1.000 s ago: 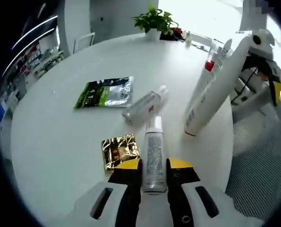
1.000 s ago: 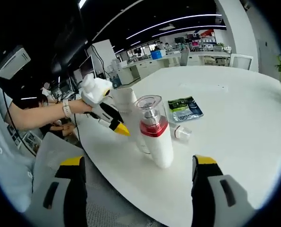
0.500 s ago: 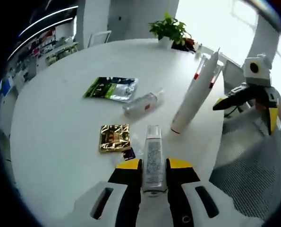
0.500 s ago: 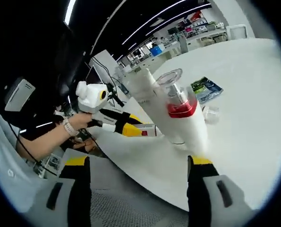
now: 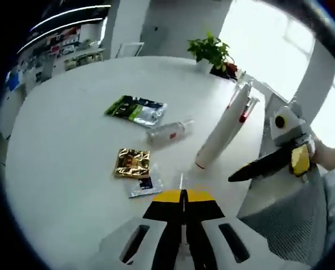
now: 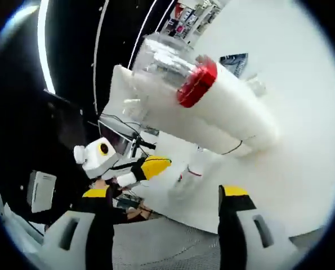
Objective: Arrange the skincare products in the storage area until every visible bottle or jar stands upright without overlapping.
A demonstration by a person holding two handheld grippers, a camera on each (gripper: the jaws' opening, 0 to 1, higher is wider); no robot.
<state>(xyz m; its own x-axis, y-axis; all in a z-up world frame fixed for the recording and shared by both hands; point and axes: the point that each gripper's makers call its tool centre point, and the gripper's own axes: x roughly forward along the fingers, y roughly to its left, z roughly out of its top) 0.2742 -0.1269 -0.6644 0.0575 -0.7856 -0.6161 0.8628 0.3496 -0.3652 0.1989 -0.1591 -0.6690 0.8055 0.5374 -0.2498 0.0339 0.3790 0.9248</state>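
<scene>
Two tall white containers stand close together on the round white table (image 5: 71,146): a plain tube (image 5: 215,138) and a spray bottle (image 5: 243,109) with a red collar and clear cap. The same spray bottle (image 6: 212,95) looms large in the right gripper view. A small clear bottle (image 5: 168,131) lies on its side. My left gripper (image 5: 183,196) is shut on a white tube (image 5: 181,181), seen edge-on; the held tube (image 6: 188,171) is blurred in the right gripper view. My right gripper (image 6: 166,194) is open and empty, just short of the standing pair.
A green sachet (image 5: 136,109), a gold sachet (image 5: 132,162) and a small dark-printed sachet (image 5: 145,185) lie flat on the table. A potted plant (image 5: 212,49) stands at the far edge. A mesh chair (image 5: 285,225) sits beside the table's near right edge.
The left view has pulled back and the held tube now shows as a thin sliver. The right gripper has dropped lower beside the table, and its view has rolled and closed in on the bottles.
</scene>
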